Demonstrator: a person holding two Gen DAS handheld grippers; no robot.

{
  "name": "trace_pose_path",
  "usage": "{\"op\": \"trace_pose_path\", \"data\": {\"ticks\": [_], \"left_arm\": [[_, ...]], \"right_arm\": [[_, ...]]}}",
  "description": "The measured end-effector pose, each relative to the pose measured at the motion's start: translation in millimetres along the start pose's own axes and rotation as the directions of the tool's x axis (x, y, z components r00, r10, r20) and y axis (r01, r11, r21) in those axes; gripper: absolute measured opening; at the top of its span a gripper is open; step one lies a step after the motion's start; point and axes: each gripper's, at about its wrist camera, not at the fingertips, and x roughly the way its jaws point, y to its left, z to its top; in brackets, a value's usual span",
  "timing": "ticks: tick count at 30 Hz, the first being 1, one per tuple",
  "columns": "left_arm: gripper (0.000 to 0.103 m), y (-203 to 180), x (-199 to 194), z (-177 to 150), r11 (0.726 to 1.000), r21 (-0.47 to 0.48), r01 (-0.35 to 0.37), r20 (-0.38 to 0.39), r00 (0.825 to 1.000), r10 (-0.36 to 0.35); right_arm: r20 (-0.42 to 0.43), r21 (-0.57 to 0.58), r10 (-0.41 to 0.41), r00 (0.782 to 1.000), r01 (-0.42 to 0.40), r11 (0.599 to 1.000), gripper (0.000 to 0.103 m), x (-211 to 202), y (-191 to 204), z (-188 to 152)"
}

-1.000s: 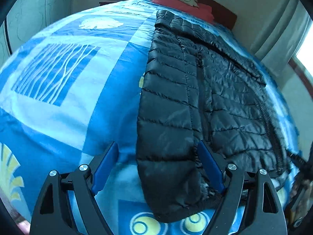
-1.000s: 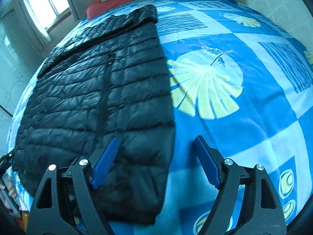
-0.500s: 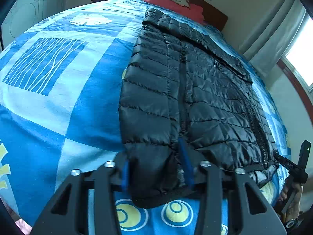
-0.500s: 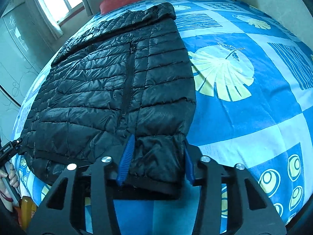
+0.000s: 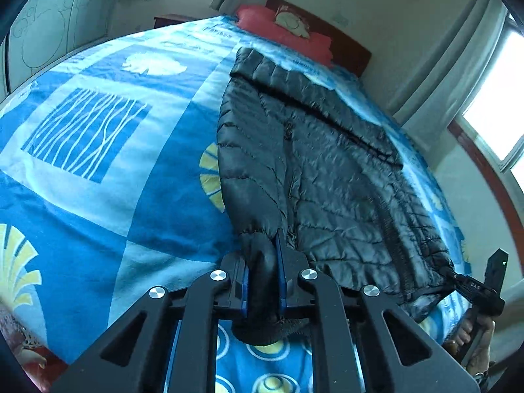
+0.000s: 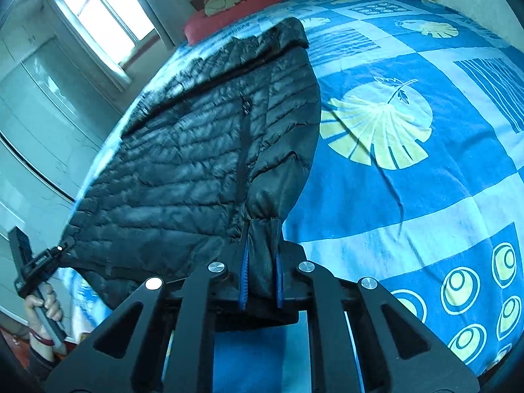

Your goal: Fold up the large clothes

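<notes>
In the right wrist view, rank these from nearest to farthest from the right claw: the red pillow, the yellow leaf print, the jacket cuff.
1. Jacket cuff: clamped inside the right claw.
2. Yellow leaf print: on the blue bedspread, right of the jacket.
3. Red pillow: at the far headboard end.

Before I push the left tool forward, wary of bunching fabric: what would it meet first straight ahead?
The left tool is shut on the black jacket, so more jacket comes first, then probably the blue bedspread.
</notes>
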Motion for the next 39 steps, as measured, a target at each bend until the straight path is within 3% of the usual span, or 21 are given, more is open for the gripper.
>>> {"op": "trace_pose_path", "data": {"ticks": [11, 19, 24, 31, 39], "left_arm": [[0.012, -11.0, -45.3, -2.1, 0.999, 0.003, 0.037, -0.005, 0.999, -0.037], [0.012, -16.1, -42.5, 59.2, 0.986, -0.058, 0.156, 0.069, 0.986, -0.152], [0.012, -6.4, 0.7, 115.9, 0.981, -0.109, 0.157, 0.073, 0.986, -0.150], [0.012, 4.4, 88.4, 174.3, 0.981, -0.140, 0.131, 0.014, 0.991, -0.130], [0.013, 26.8, 174.8, 178.4, 0.981, -0.182, 0.073, -0.100, 0.991, -0.092]], "right_arm": [[0.047, 0.017, 0.101, 0.994, -0.102, 0.995, 0.011, -41.7, 2.2, 7.3], [0.153, 0.040, 0.264, 0.952, -0.273, 0.961, 0.011, -38.7, 9.5, 77.2], [0.175, 0.068, 0.272, 0.946, -0.288, 0.955, 0.011, 0.0, 12.0, 142.7], [0.116, 0.120, 0.222, 0.968, -0.236, 0.964, 0.012, 89.3, 10.3, 210.4], [-0.032, 0.239, 0.132, 0.991, -0.120, 0.963, 0.012, 194.3, -24.1, 211.0]]}}
